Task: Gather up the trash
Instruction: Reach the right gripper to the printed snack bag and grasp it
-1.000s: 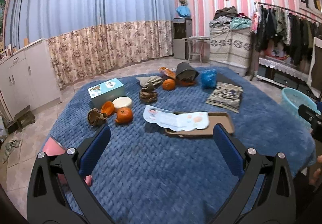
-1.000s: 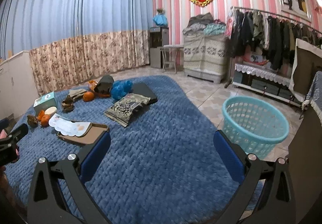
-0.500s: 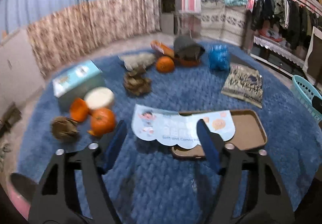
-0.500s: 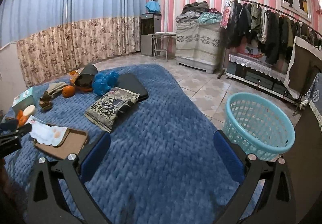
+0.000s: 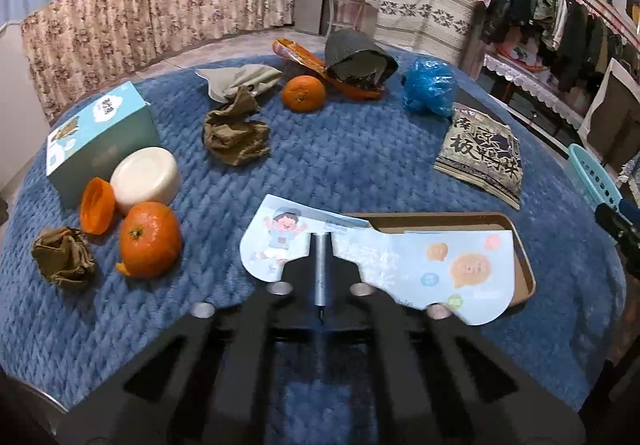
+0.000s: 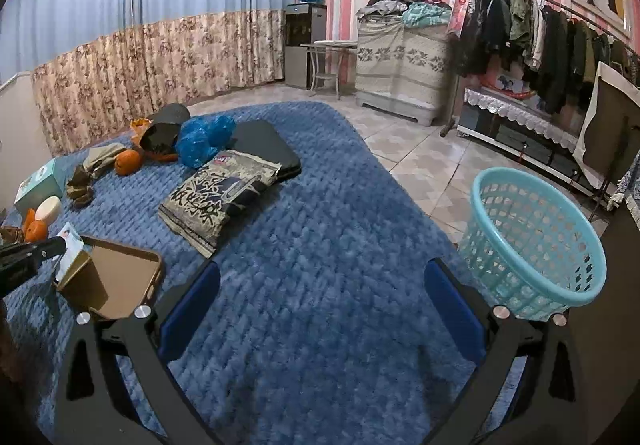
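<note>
The left gripper (image 5: pixel 320 269) is seen clamped on the pale-blue cartoon-printed card flap (image 5: pixel 384 257) of a flat brown cardboard tray (image 5: pixel 516 241), which lies on the blue woven blanket (image 5: pixel 360 153). The right gripper (image 6: pixel 320 309) is held with fingers wide apart above bare blanket — a turquoise perforated plastic basket (image 6: pixel 532 241) stands on the tiled floor beside it.

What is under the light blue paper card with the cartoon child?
Under the paper card lies a brown tray, which sits on the blue blanket. Whatever else is beneath the card is covered. The left gripper has its jaws shut on the card.
</note>
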Action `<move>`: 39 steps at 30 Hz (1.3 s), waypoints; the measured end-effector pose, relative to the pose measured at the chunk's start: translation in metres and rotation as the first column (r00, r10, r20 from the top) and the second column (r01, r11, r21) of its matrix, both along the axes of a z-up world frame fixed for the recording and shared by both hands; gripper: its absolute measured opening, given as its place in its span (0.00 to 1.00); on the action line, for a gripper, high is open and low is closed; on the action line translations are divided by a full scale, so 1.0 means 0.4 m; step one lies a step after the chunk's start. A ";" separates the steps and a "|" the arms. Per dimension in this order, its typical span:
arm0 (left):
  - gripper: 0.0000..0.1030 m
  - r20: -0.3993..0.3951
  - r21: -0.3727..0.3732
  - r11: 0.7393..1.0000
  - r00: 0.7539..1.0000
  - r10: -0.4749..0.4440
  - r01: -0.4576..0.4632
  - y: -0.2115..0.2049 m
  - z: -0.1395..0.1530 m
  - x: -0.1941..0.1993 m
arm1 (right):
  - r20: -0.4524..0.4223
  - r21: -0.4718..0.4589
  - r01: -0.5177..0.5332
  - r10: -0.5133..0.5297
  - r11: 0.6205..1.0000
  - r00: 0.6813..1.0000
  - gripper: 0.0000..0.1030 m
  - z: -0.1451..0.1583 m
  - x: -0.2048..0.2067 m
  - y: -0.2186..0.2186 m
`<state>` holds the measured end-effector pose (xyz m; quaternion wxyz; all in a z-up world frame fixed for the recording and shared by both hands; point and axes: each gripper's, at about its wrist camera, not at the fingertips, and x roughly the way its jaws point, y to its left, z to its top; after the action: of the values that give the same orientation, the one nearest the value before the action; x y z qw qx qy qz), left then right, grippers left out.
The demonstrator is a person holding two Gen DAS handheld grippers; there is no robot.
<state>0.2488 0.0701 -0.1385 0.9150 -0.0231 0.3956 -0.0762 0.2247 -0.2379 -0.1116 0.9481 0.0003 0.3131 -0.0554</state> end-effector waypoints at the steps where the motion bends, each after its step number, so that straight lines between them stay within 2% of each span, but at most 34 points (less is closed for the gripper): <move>1: 0.00 0.007 -0.005 1.000 1.000 0.003 -0.003 0.004 0.005 -0.005 | -0.004 -0.001 -0.003 0.003 1.000 1.000 0.97 -0.001 0.001 0.002; 8: 0.01 0.060 -0.030 0.998 0.996 0.064 -0.062 0.046 0.054 -0.043 | -0.004 0.008 -0.017 0.017 1.000 1.000 0.97 0.005 -0.001 0.012; 9: 0.05 0.052 -0.036 0.997 0.996 0.068 -0.066 0.053 0.053 -0.046 | -0.003 0.006 -0.018 0.018 1.000 1.000 0.97 0.004 -0.003 0.013; 10: 0.28 0.035 -0.043 0.997 0.997 0.072 -0.071 0.061 0.047 -0.048 | -0.003 0.005 -0.019 0.019 1.000 1.000 0.97 0.004 -0.004 0.014; 11: 0.55 0.021 -0.049 0.996 0.997 0.077 -0.076 0.069 0.039 -0.050 | -0.003 0.003 -0.019 0.019 1.000 1.000 0.97 0.002 -0.005 0.015; 12: 0.62 0.020 -0.049 0.995 0.996 0.086 -0.084 0.077 0.034 -0.049 | -0.005 0.003 -0.017 0.017 1.000 1.000 0.97 0.000 -0.005 0.015; 18: 0.64 -0.019 -0.038 0.998 0.998 0.058 -0.058 0.060 0.000 -0.024 | -0.015 0.025 -0.007 0.007 1.000 1.000 0.97 -0.004 -0.001 0.000; 22: 0.64 -0.064 -0.094 0.995 0.998 0.024 -0.030 0.061 -0.022 0.019 | -0.017 0.027 -0.008 0.008 1.000 1.000 0.97 -0.005 -0.001 -0.002; 24: 0.51 -0.083 -0.136 0.991 0.997 0.005 -0.016 0.067 -0.026 0.032 | -0.018 0.029 -0.010 0.010 1.000 1.000 0.97 -0.005 0.000 -0.003; 25: 0.37 -0.085 -0.141 0.990 0.996 0.000 -0.012 0.067 -0.026 0.033 | -0.019 0.028 -0.012 0.012 1.000 1.000 0.97 -0.005 0.001 -0.005; 26: 0.31 -0.079 -0.150 0.989 0.997 -0.009 -0.003 0.068 -0.020 0.033 | -0.018 0.023 -0.014 0.015 1.000 1.000 0.97 -0.004 0.002 -0.004; 32: 0.06 -0.006 -0.178 0.983 0.999 -0.033 0.032 0.069 0.038 0.007 | -0.016 0.008 -0.037 0.037 0.999 0.999 0.97 0.004 0.018 0.011; 36: 0.00 0.095 -0.164 0.986 0.995 -0.011 0.026 0.075 0.144 -0.028 | -0.012 -0.010 -0.068 0.068 0.998 0.998 0.97 0.008 0.052 0.040; 39: 0.00 0.196 -0.107 0.994 0.980 0.026 -0.005 0.076 0.244 -0.060 | -0.032 -0.020 -0.083 0.082 0.996 0.996 0.97 -0.002 0.100 0.069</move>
<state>0.2247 0.1007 -0.0408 0.9476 -0.0668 0.2984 -0.0919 0.2646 -0.2102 -0.1125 0.9446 -0.0233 0.3268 -0.0196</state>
